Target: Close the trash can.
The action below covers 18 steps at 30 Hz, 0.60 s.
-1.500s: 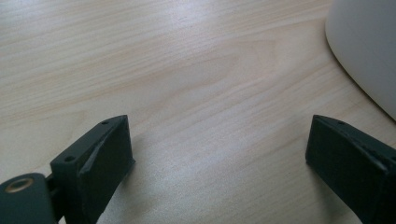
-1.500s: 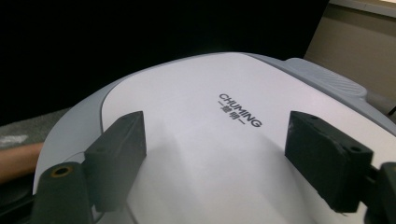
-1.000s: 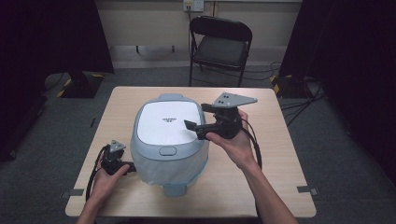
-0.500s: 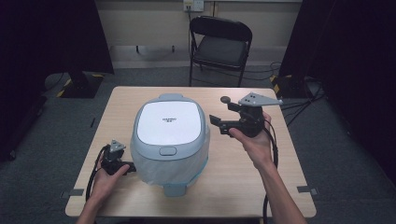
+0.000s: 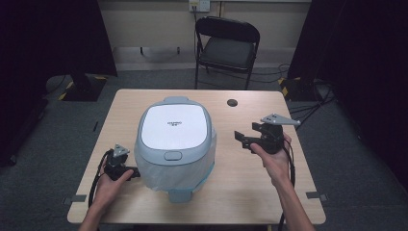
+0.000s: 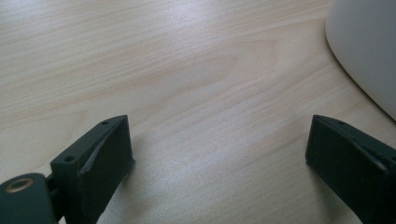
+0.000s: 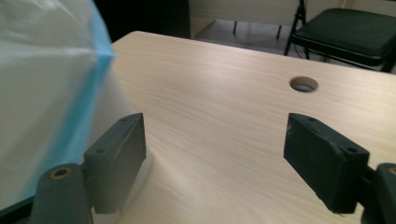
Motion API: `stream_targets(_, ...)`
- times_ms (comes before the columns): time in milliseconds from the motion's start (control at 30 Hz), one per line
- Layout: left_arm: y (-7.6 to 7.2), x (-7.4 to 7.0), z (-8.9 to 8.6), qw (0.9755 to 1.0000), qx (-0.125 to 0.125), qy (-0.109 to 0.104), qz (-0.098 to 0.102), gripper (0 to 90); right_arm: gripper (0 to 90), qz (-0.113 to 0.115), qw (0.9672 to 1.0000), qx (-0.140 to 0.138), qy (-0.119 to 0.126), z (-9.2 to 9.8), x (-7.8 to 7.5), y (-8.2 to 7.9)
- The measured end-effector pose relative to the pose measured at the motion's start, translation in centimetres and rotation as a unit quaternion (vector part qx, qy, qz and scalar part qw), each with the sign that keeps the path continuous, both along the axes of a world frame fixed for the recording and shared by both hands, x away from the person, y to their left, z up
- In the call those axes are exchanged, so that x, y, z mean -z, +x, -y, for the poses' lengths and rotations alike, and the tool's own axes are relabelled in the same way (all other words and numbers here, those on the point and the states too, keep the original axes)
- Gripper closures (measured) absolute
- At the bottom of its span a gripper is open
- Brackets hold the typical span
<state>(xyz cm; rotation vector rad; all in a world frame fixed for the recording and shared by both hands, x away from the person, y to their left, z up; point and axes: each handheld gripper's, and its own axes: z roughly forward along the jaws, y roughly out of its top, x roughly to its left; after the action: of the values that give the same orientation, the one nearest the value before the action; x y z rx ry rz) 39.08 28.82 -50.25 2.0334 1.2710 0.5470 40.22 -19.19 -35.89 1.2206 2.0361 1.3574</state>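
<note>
A white and pale blue rice cooker (image 5: pixel 174 144) stands in the middle of the wooden table (image 5: pixel 240 187), lid down. Its white side (image 6: pixel 369 46) fills the top right corner of the left gripper view, and its blue-edged wall (image 7: pixel 51 88) takes up the left of the right gripper view. My left gripper (image 5: pixel 133 172) rests on the table just left of the cooker's base, jaws wide open over bare wood (image 6: pixel 219 163). My right gripper (image 5: pixel 240 139) hovers to the right of the cooker, apart from it, open and holding nothing (image 7: pixel 215 154).
A round cable hole (image 5: pixel 233 102) sits in the table's far right part, also visible as a hole (image 7: pixel 303 84) in the right gripper view. A black folding chair (image 5: pixel 226 48) stands behind the table. Cables trail from both grippers.
My right gripper has pulled away from the cooker's lid edge, moving right and toward me. The left gripper has stayed put.
</note>
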Motion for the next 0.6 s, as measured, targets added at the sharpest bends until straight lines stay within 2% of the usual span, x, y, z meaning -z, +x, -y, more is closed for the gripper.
stream_targets(300, 0.0, 0.0, 0.0, 1.0, 0.0, 0.0, 0.0, 6.7, 20.4, -0.041, 0.9978, 0.042, -0.031, 3.1, 4.1, -0.1)
stream_targets(367, 0.0, 0.0, 0.0, 1.0, 0.0, 0.0, 0.0, 6.7, 20.7, -0.053, 0.9962, 0.055, -0.041, 3.8, 5.4, 0.0)
stream_targets(533, 0.0, 0.0, 0.0, 1.0, 0.0, 0.0, 0.0, 6.7, 20.9, -0.084, 0.9927, 0.07, -0.05, 5.1, 7.9, 0.0)
stream_targets(600, 0.0, 0.0, 0.0, 1.0, 0.0, 0.0, 0.0, 6.7, 21.0, -0.088, 0.9912, 0.078, -0.06, 5.6, 8.8, 0.0)
